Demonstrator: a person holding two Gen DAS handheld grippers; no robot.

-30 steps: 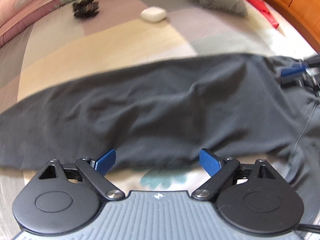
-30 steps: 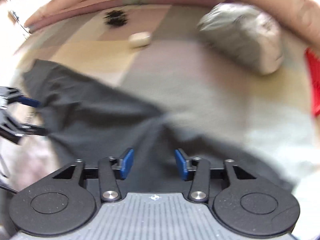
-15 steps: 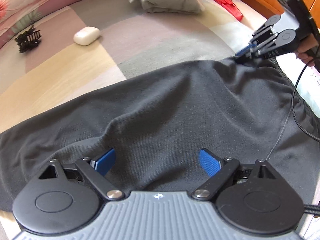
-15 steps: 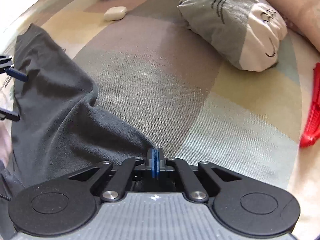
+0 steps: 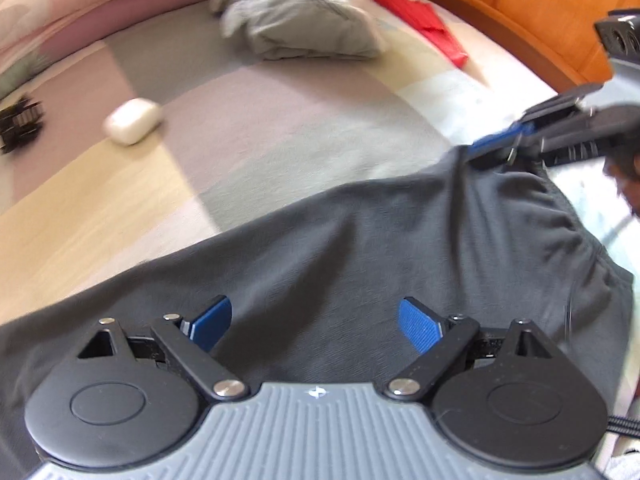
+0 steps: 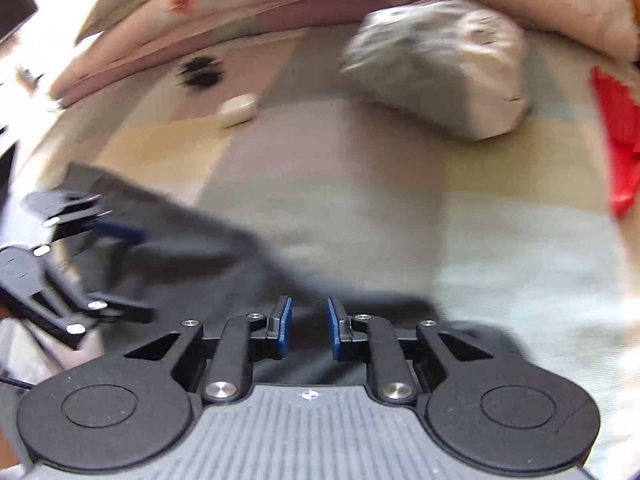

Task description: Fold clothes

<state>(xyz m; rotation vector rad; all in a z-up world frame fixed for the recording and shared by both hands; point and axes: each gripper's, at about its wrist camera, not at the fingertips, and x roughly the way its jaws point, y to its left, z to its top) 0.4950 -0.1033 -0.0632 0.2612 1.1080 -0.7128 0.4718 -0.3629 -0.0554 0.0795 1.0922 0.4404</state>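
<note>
A dark grey garment [image 5: 360, 248] lies spread across the patchwork bed sheet [image 5: 280, 136]. My left gripper [image 5: 316, 312] hovers just above its near part, jaws wide open with nothing between them. In the left wrist view, my right gripper [image 5: 496, 142] is at the garment's far right corner, where the cloth rises in a peak toward its blue fingers. The right wrist view shows my right gripper [image 6: 308, 312] with a narrow gap between its pads, directly over the garment [image 6: 192, 256]. My left gripper [image 6: 128, 272] appears open at the left there. Both views are blurred.
A grey stuffed pillow [image 5: 304, 28] lies at the far side of the bed, a red folded item [image 5: 424, 28] to its right. A white case [image 5: 132, 120] and a black hair claw [image 5: 20, 120] lie far left. An orange wooden frame [image 5: 520, 12] borders the right.
My right gripper shut on the garment's edge half a second ago and now stands slightly apart. Both cameras have swung; my left gripper stayed open and moved further over the cloth.
</note>
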